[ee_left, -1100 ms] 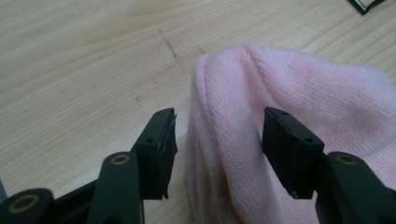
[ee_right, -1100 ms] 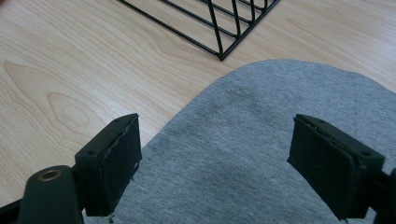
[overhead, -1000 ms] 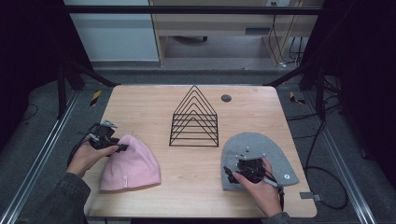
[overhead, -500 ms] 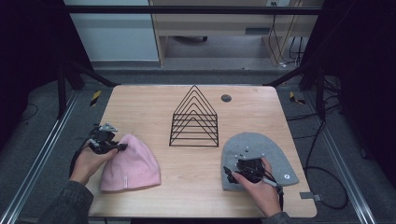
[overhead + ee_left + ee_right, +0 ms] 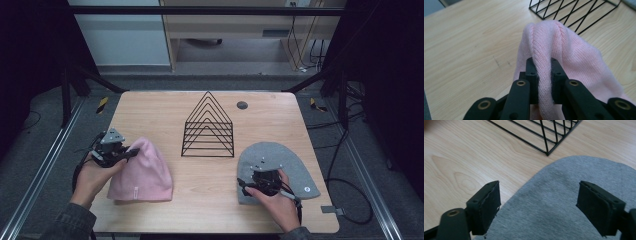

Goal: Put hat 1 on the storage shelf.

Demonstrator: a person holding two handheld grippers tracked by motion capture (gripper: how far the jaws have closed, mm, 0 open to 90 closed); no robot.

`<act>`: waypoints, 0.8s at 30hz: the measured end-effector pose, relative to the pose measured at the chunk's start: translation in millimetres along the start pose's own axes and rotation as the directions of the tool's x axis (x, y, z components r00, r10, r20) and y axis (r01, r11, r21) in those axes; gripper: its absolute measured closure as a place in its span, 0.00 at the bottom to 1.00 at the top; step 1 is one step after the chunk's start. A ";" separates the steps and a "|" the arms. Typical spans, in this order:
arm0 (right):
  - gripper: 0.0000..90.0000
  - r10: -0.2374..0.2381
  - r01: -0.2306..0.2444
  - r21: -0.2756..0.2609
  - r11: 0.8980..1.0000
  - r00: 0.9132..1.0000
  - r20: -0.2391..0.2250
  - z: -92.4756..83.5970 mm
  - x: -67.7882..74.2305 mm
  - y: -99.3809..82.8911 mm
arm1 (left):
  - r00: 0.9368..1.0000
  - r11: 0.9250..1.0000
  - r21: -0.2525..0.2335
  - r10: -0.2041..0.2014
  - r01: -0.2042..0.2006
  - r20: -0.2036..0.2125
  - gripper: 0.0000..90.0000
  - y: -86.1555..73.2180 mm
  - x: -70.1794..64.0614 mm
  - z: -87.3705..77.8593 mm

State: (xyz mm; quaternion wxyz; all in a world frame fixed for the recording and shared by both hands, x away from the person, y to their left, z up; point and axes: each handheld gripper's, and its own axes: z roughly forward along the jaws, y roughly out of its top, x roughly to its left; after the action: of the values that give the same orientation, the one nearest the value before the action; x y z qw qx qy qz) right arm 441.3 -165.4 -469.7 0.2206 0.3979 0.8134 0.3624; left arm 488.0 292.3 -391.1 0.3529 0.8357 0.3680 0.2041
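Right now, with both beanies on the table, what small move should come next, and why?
Probably close the right hand-held gripper on the grey beanie: its jaws stand open over the fabric, while the left hand-held gripper already pinches a fold of the pink beanie.

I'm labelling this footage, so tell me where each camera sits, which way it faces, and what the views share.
High view: fixed above the person's side, looking forward and down on the table; forearms and both hands enter from the bottom.
Left gripper view: rides the left hand-held gripper, looking along jaws shut on a fold of the pink beanie.
Right gripper view: rides the right hand-held gripper, jaws open over the grey beanie.
Shared: all three show the black wire rack and the wooden tabletop.
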 end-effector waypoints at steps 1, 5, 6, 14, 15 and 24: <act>0.24 0.000 0.000 0.000 1.000 1.000 0.000 0.0 0.0 0.0 | 1.000 1.000 0.000 0.000 0.000 0.000 0.89 0.0 0.0 0.0; 0.30 -0.018 0.016 -0.046 0.999 0.999 -0.047 -4.1 13.6 9.9 | 0.998 0.997 -0.042 0.065 -0.064 0.011 0.89 13.1 -17.8 -17.3; 0.31 -0.035 0.032 -0.058 0.998 0.998 -0.053 -5.2 17.6 13.9 | 0.997 0.996 -0.055 0.075 -0.074 0.011 0.89 15.8 -21.1 -21.1; 0.37 -0.130 0.119 -0.093 0.989 0.983 -0.127 -6.1 54.1 48.7 | 0.990 0.985 -0.102 0.138 -0.137 -0.004 0.89 35.7 -37.8 -44.7; 0.38 -0.145 0.133 -0.098 0.986 0.980 -0.135 -5.7 58.8 53.9 | 0.988 0.981 -0.116 0.154 -0.155 -0.015 0.89 38.9 -38.6 -47.1; 0.48 -0.217 0.189 -0.151 0.970 0.956 -0.198 -6.3 91.8 98.6 | 0.987 0.972 -0.170 0.163 -0.162 -0.011 0.89 64.8 -51.4 -62.7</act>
State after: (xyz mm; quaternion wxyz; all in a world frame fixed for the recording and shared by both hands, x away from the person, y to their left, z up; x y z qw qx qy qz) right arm 431.5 -52.4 -396.7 0.1937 0.2557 0.8434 0.4309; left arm 447.6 249.7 -305.4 0.4058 0.8300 0.2792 0.2618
